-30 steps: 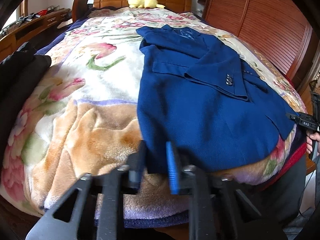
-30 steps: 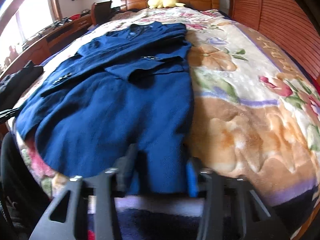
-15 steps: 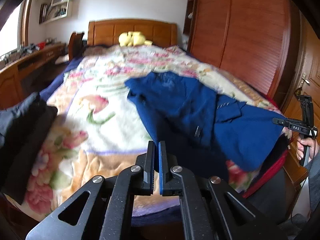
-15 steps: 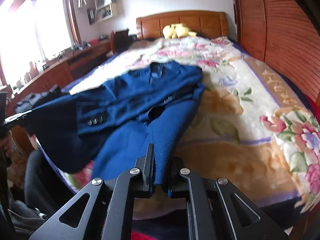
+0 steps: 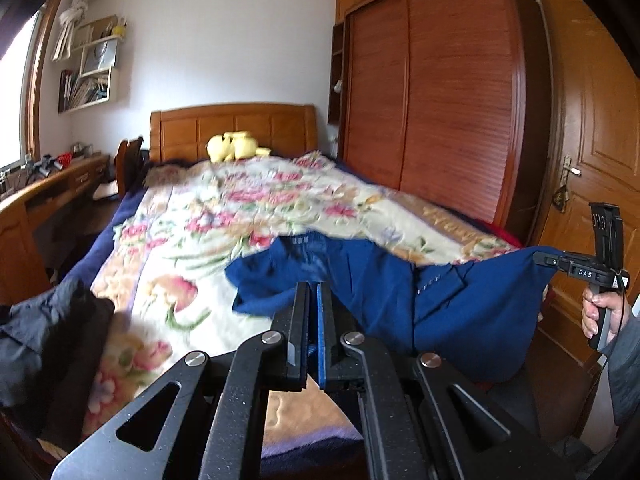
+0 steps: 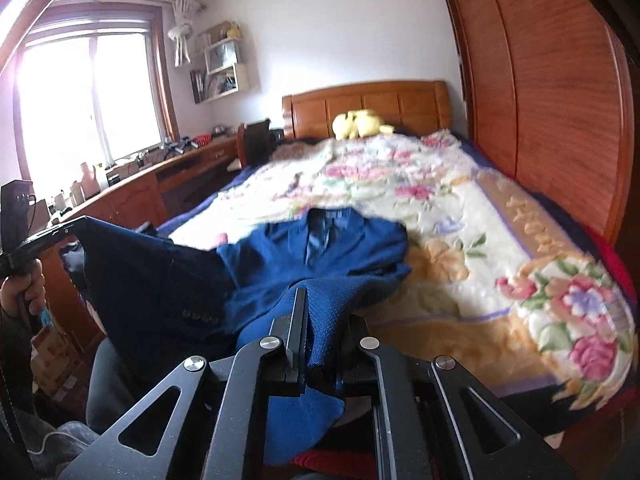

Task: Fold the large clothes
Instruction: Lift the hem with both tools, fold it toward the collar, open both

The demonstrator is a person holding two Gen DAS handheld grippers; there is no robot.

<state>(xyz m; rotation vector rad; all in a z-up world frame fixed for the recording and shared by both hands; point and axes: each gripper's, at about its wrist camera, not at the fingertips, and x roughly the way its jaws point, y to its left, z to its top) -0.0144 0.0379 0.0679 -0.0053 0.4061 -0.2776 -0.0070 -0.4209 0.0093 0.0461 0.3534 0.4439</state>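
With both tools clamped on the blue suit jacket's hem, left tool and right tool hold it above the bed. Uneven pulling could skew the fold or slip the fabric free.

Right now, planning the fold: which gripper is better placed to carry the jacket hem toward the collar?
Neither alone. Left gripper and right gripper each pinch a hem corner of the blue jacket, raised off the bed; both should likely move together.
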